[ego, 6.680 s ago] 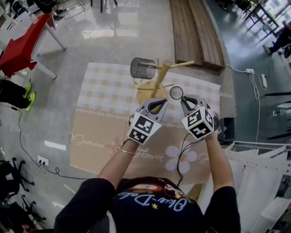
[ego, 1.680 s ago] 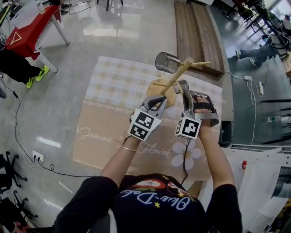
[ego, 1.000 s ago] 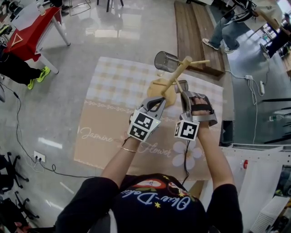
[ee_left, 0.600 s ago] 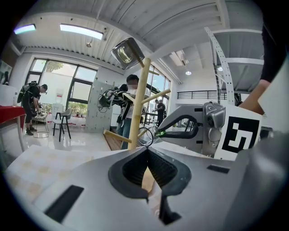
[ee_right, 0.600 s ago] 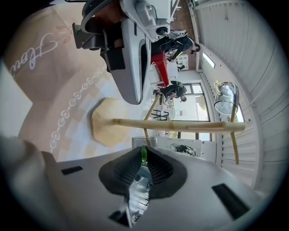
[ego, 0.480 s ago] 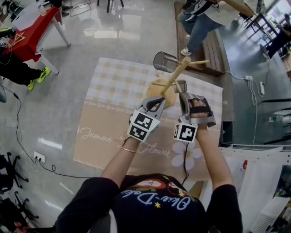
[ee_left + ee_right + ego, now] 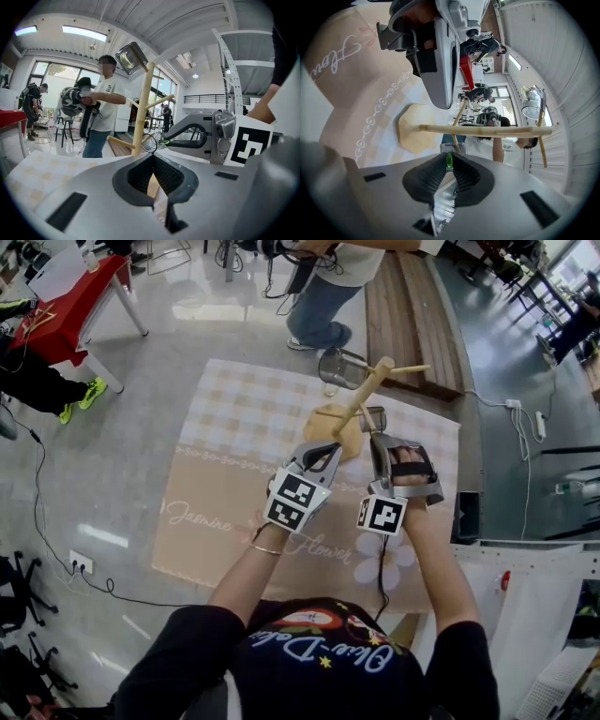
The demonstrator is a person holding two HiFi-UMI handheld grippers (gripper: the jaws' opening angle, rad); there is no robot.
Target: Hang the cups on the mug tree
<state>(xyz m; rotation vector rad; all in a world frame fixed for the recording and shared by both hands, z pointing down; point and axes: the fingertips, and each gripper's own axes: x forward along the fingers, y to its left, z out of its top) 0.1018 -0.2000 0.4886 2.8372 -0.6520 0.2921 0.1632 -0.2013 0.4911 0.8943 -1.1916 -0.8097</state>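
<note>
The wooden mug tree (image 7: 364, 395) stands on its round base (image 7: 330, 427) on the checked tablecloth. A clear glass cup (image 7: 339, 367) hangs from an upper peg on the far left. My right gripper (image 7: 375, 434), turned on its side, is shut on the green handle (image 7: 449, 161) of a second small clear cup (image 7: 373, 416), which it holds close against the trunk. A lower peg (image 7: 457, 119) reaches the cup's rim; whether the handle is over it I cannot tell. My left gripper (image 7: 331, 450) is shut and holds nothing, just left of the base.
A person (image 7: 328, 282) walks past beyond the far edge of the table. A red table (image 7: 75, 296) stands far left and wooden planks (image 7: 403, 296) lie far right. The beige cloth (image 7: 225, 456) covers the table to the left of the tree.
Since the first frame my right gripper has rolled onto its side and brought the cup up to the trunk. Over the last second both grippers held still; a person walked in at the top.
</note>
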